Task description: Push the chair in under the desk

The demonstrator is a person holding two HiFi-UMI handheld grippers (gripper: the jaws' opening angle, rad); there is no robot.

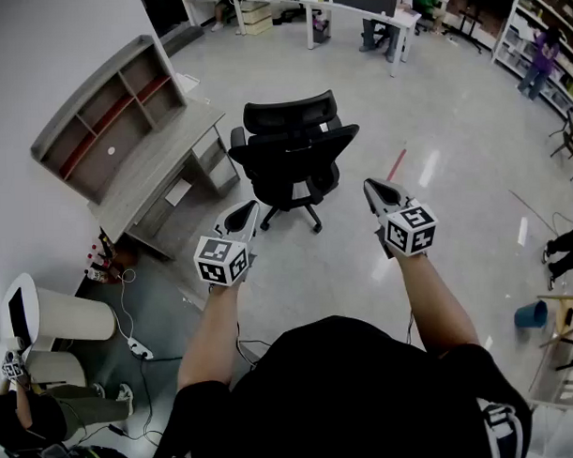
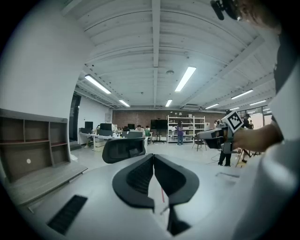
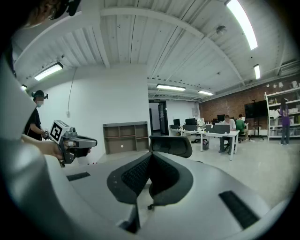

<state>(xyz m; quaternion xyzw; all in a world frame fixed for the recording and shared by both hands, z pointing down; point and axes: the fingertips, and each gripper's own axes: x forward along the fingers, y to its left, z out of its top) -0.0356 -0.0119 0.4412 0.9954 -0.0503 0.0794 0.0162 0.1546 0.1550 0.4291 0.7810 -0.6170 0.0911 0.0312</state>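
A black office chair (image 1: 293, 157) stands on the floor, out from the grey desk (image 1: 158, 167) with its shelf hutch, which lies to its left. The chair's back faces me. My left gripper (image 1: 252, 208) hovers short of the chair's left side, jaws shut and empty. Off the chair's right side my right gripper (image 1: 370, 185) is likewise shut with nothing held. Neither touches the chair. In the left gripper view the headrest (image 2: 124, 150) shows beyond the shut jaws. The right gripper view shows the headrest (image 3: 171, 145) and the hutch (image 3: 124, 137) behind it.
A power strip with cables (image 1: 139, 349) lies on the floor near the desk's near end, beside a white round unit (image 1: 60, 316). White desks with seated people (image 1: 373, 9) line the back. A blue bucket (image 1: 531, 314) sits at the right. A red floor strip (image 1: 397, 163) runs right of the chair.
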